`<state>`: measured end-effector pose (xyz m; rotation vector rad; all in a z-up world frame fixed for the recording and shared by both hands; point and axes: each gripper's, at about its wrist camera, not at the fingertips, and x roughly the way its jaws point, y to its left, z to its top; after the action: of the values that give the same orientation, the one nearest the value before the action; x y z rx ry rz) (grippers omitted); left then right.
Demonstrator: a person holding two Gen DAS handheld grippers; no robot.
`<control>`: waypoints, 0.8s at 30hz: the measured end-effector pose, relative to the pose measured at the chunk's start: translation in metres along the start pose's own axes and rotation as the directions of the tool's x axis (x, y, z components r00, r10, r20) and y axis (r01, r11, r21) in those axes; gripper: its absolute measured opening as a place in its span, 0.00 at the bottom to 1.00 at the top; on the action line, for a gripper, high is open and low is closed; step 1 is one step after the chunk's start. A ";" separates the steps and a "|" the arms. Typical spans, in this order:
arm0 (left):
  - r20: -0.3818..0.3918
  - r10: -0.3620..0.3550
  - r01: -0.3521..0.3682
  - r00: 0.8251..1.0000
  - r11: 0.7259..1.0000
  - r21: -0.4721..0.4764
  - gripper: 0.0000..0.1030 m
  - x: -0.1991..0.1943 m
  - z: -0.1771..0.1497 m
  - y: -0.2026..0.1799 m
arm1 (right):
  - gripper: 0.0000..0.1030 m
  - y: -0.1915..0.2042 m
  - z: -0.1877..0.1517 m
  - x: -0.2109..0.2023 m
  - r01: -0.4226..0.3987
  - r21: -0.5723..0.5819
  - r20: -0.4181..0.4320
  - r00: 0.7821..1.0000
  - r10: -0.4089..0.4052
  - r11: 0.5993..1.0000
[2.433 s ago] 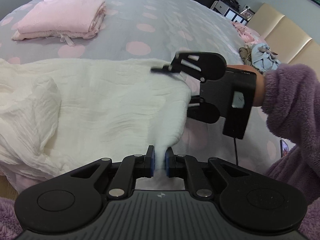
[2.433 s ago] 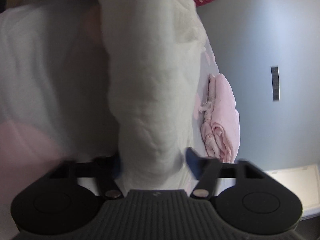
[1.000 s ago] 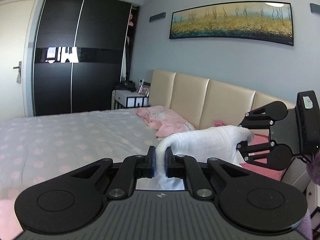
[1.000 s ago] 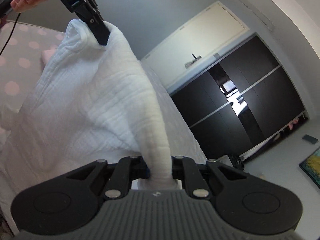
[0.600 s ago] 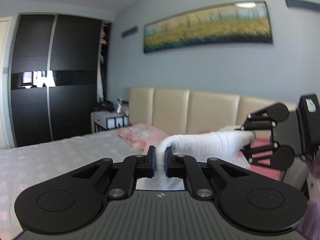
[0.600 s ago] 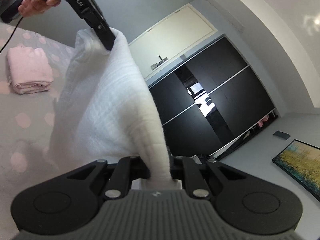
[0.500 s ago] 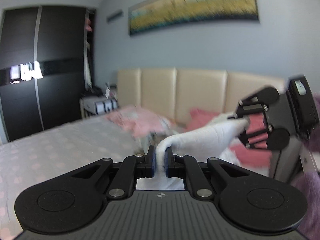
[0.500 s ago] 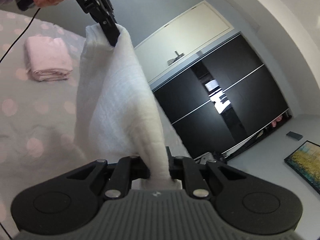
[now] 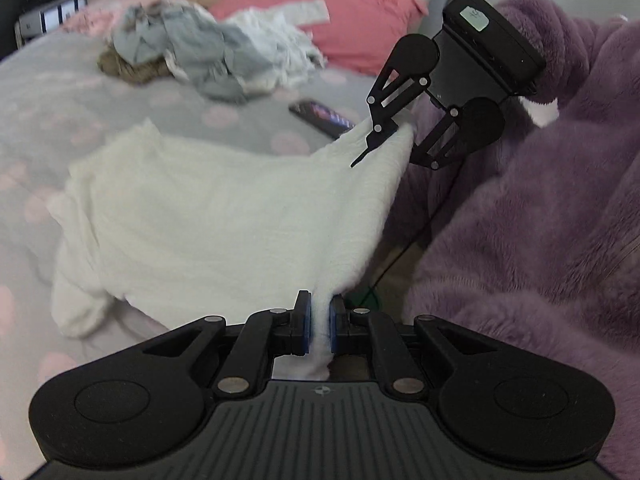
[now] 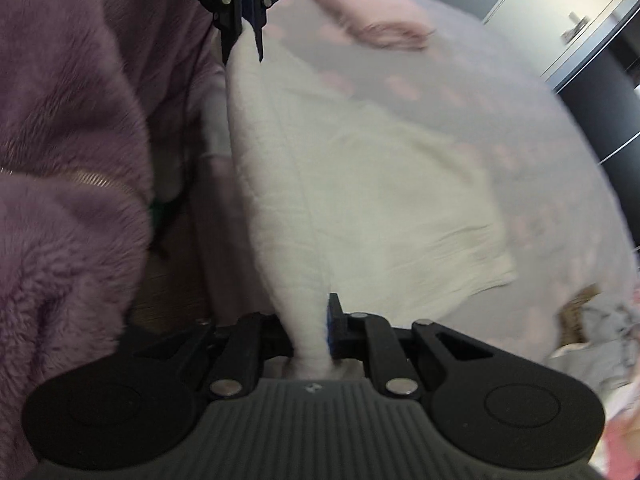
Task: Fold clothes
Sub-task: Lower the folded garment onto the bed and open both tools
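A white crinkled garment (image 9: pixel 224 216) lies spread over the polka-dot bed, its near edge stretched between both grippers. My left gripper (image 9: pixel 319 322) is shut on one corner of it. My right gripper (image 9: pixel 384 136) pinches the other corner, higher and to the right. In the right wrist view the white garment (image 10: pixel 360 184) drapes from my right gripper (image 10: pixel 310 332) across the bed to my left gripper (image 10: pixel 244 46), whose fingers are closed on the far corner.
A person's purple fleece sleeve (image 9: pixel 540 220) fills the right side. A pile of grey and white clothes (image 9: pixel 208 56), a red pillow (image 9: pixel 340 20) and a dark phone (image 9: pixel 322 118) lie near the headboard. A pink folded garment (image 10: pixel 372 16) sits further along the bed.
Both grippers have swung down from held high in the air to low over the bed, and the white garment has gone from hanging to lying spread on the bedcover.
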<state>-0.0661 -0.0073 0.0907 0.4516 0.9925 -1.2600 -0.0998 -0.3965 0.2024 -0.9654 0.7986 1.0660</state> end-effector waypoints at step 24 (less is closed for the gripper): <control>0.085 0.038 -0.001 0.996 0.920 -0.392 0.48 -0.024 -0.037 0.084 | 0.67 -0.021 0.000 0.036 -0.050 0.204 0.028 0.999 0.045 0.978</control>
<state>-0.0011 0.0596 0.0723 0.0901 1.1273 -1.0195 -0.0692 -0.3878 0.1750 -0.7614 0.8972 1.0127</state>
